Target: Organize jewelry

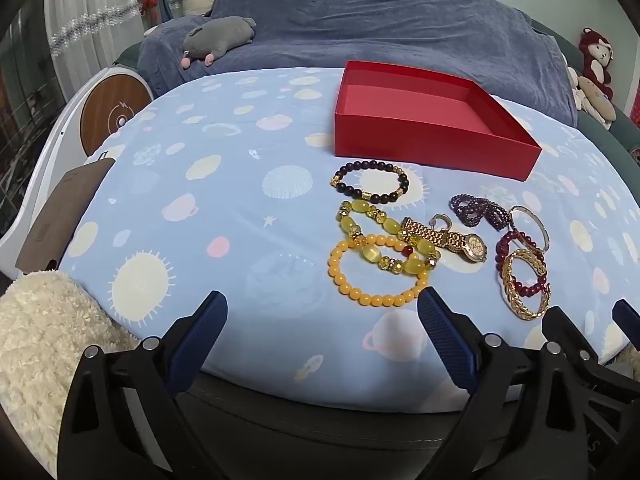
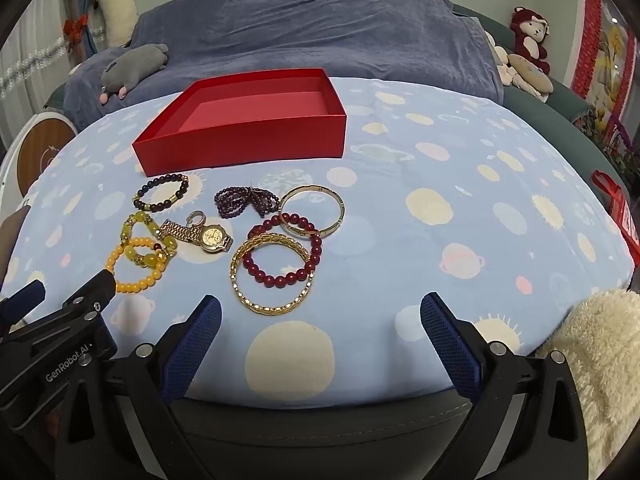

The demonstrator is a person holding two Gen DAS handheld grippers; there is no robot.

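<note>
Both hand-held tools hang low over the near edge of the table with nothing in them: the left gripper (image 1: 322, 306) has its blue-padded fingers spread wide over bare cloth, and the right gripper (image 2: 320, 308) stands just as wide, its pads touching nothing. Just beyond the left gripper's right fingertip lies the orange bead bracelet (image 1: 376, 272), overlapped by a yellow-green cat's-eye bracelet (image 1: 384, 236), with a gold wristwatch (image 1: 452, 238) beside them. Just beyond the right gripper's left finger sits a gold chain-link bangle (image 2: 272, 276) lying over a dark red bead bracelet (image 2: 286, 252), which in turn touches a thin gold bangle (image 2: 312, 210). Further out are a bunched purple bead strand (image 2: 246, 200) and a dark bead bracelet with gold spacers (image 2: 162, 192). Behind all of this, near the far side of the blue planet-print tablecloth (image 2: 440, 184), stands the open red box (image 2: 240, 124), and its pink floor looks bare in both views. By that reading the sorting has not begun: every piece is loose on the cloth, several tangled or stacked, and all remain to be lifted across into the box. A fluffy cream sleeve (image 2: 600, 356) shows at the outer edge of each view.
</note>
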